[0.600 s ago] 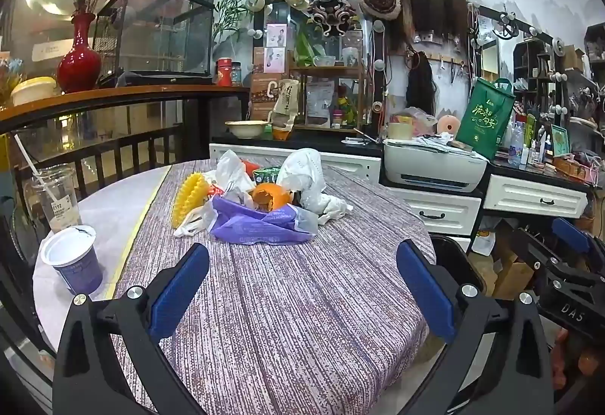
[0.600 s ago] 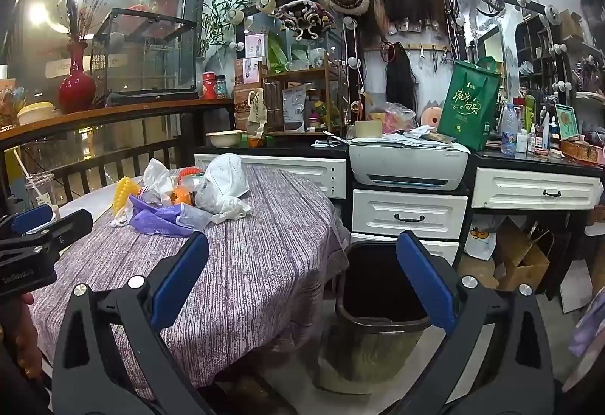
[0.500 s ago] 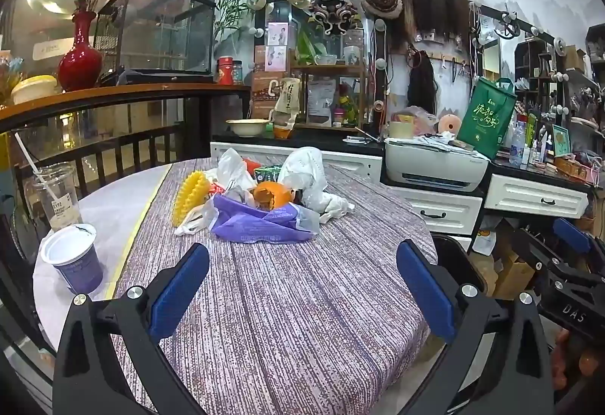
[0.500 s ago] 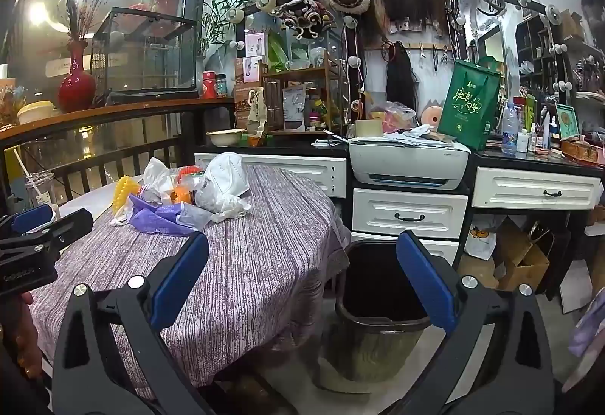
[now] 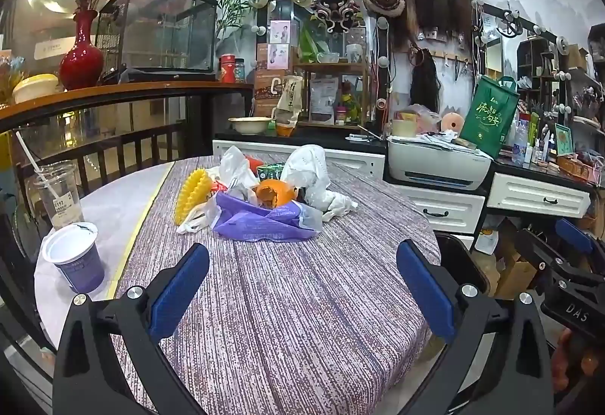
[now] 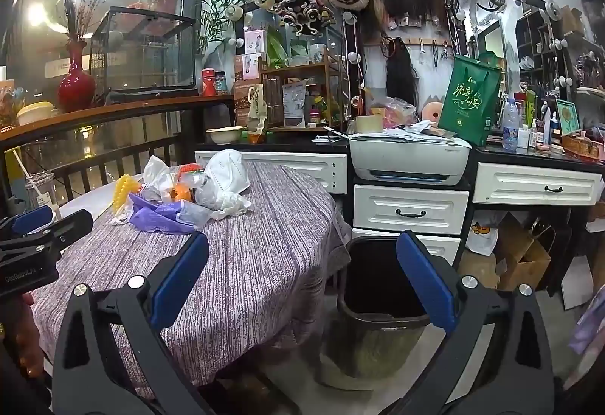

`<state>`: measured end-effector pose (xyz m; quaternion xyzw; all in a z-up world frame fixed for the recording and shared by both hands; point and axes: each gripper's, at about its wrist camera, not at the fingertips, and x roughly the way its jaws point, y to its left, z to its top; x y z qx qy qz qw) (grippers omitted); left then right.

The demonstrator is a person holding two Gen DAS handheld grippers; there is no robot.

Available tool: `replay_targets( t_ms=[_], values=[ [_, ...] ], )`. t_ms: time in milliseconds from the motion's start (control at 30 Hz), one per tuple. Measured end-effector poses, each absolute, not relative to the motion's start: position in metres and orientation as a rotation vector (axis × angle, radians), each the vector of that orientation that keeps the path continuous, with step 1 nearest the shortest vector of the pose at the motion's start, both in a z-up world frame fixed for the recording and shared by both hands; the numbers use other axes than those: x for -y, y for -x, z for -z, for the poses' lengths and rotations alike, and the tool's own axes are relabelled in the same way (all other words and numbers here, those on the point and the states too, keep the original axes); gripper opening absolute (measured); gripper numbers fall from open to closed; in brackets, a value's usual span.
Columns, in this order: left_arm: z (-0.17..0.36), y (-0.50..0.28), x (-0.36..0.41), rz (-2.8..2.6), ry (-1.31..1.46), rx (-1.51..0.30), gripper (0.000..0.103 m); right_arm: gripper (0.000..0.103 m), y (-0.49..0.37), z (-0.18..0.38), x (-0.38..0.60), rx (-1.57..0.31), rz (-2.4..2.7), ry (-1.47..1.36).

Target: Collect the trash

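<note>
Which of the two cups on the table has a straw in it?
The clear plastic cup, farther back at the table's left edge. The purple cup in front of it has a white torn lid and no straw.

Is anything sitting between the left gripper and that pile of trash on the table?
Nothing visible. The left gripper is open, and only bare striped tablecloth lies between it and the trash pile. The purple-and-white cup stands off to the left.
</note>
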<state>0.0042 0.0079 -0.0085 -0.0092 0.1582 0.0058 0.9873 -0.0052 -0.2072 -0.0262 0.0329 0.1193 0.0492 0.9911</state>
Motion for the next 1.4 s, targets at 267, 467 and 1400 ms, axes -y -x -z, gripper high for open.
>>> replay_targets(
  t_ms=[267, 467, 1400],
  values=[
    [0.011, -0.008, -0.010, -0.018, 0.024, -0.328, 0.098, 0.098, 0.006, 0.025, 0.208, -0.240, -0.099, -0.068],
    [0.014, -0.009, -0.011, -0.020, 0.024, -0.329, 0.098, 0.098, 0.005, 0.025, 0.208, -0.248, -0.096, -0.069],
    [0.018, -0.010, -0.009, -0.025, 0.019, -0.344, 0.098, 0.098, 0.004, 0.025, 0.210, -0.250, -0.095, -0.078]
  ],
)
